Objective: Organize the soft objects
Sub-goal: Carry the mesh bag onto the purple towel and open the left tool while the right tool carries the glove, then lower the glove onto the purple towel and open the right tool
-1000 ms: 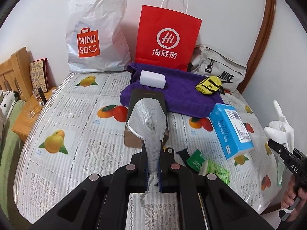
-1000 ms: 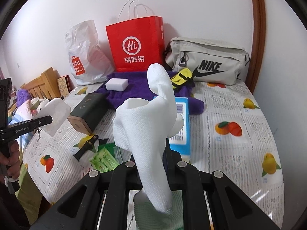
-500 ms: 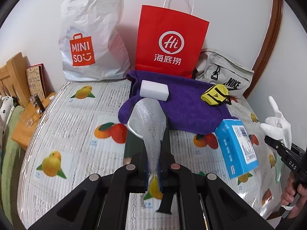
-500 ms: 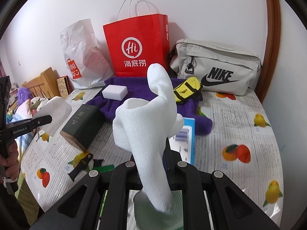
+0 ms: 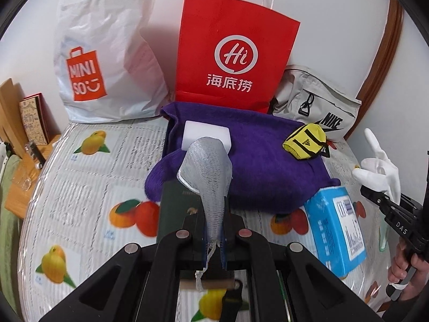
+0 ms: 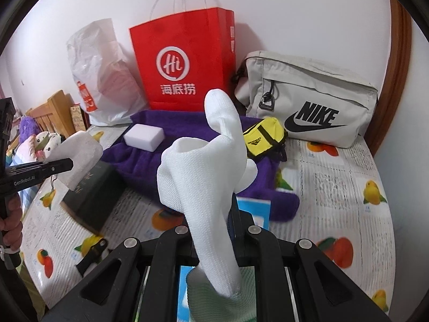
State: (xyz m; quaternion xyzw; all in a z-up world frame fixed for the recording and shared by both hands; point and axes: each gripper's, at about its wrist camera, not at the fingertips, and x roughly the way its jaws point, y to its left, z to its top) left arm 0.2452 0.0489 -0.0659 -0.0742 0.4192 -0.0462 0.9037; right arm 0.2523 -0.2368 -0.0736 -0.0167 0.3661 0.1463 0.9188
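Observation:
My left gripper (image 5: 214, 244) is shut on a grey knit glove (image 5: 209, 171) that stands up from the jaws, above a dark green box (image 5: 179, 214). My right gripper (image 6: 214, 230) is shut on a white knit glove (image 6: 203, 177) held above the table. A purple towel (image 5: 262, 166) lies ahead with a white sponge block (image 5: 206, 134) and a yellow pouch (image 5: 305, 142) on it. The towel (image 6: 150, 163), sponge (image 6: 144, 136) and pouch (image 6: 265, 136) also show in the right wrist view. The right gripper and white glove (image 5: 378, 171) appear at the left view's right edge.
A red paper bag (image 5: 233, 51), a white Miniso bag (image 5: 107, 53) and a grey Nike bag (image 6: 308, 99) stand along the back wall. A blue box (image 5: 337, 230) lies right of the towel. The table has a fruit-print cover (image 5: 80, 187). Wooden furniture (image 5: 16, 134) stands left.
Both grippers have moved forward toward the purple towel and the bags, each still holding its glove. The dark green box now lies under the left gripper.

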